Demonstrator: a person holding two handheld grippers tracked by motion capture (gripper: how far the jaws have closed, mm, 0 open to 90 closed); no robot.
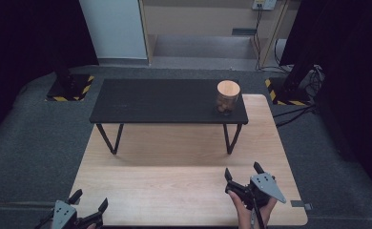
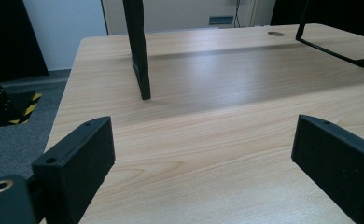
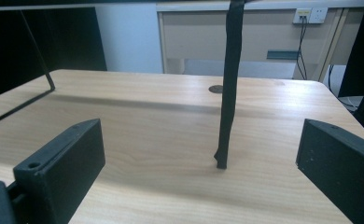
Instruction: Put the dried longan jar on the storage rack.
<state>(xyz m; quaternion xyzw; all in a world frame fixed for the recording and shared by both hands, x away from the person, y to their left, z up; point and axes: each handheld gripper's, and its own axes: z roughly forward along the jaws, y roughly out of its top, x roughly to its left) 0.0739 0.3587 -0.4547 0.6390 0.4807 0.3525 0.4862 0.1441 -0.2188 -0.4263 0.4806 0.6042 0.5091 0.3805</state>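
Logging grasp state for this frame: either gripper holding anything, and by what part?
Nothing is held. The left gripper and right gripper both have their jaws spread wide over bare tabletop; the jar stands untouched on the black shelf.

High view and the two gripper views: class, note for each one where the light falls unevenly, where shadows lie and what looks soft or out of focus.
High view: dark at both sides, the wooden table evenly lit, the jar small and soft. Left gripper view: a shadow band under the black shelf crosses the wood beyond its leg; the near jaws look slightly soft. Right gripper view: a bright background, a similar shadow band behind the leg.
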